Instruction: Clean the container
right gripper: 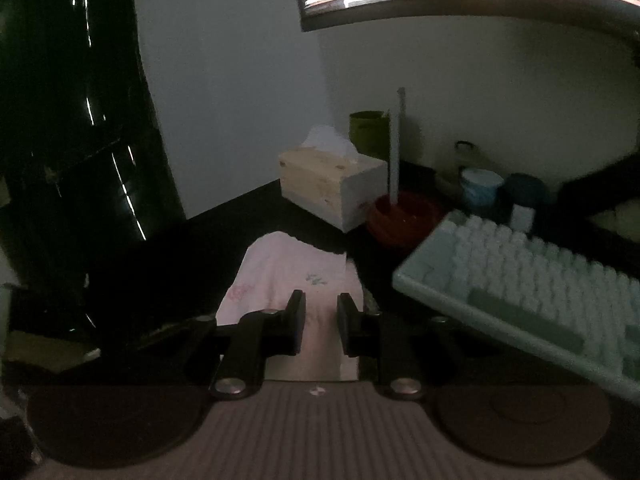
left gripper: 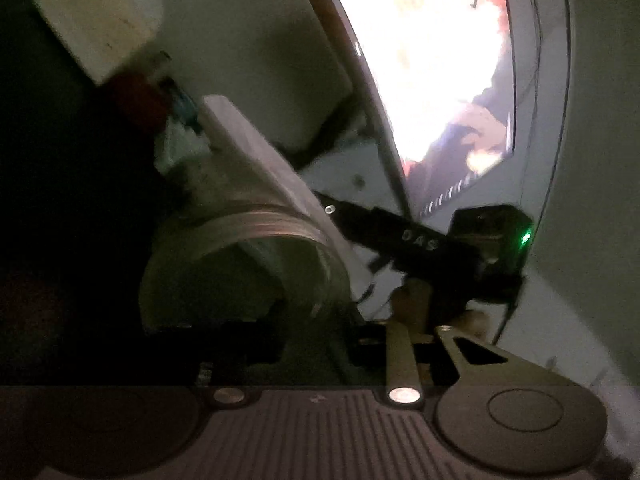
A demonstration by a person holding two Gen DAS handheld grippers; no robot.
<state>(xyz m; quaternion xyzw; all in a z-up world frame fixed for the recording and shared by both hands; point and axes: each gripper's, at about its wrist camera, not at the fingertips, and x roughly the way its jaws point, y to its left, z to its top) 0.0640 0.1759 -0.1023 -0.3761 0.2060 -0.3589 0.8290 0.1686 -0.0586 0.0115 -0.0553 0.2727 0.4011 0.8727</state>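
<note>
Container (left gripper: 248,264), a clear threaded jar, sits tilted in my left gripper (left gripper: 312,320), mouth toward the camera; I judge the jaws clamped on its rim, though the dim view hides one finger. My right gripper (right gripper: 321,312) hovers with its fingers parted over a pale cloth (right gripper: 288,276) lying on the dark desk (right gripper: 160,248), gripping nothing. Smooth glass held at an angle could slip if I push a cloth inside too hard. The keyboard (right gripper: 520,288) and tissue box (right gripper: 332,184) are near, so a wide swing might knock them.

Pale pink cloth (right gripper: 288,276), mint-green keyboard (right gripper: 516,280)
</note>
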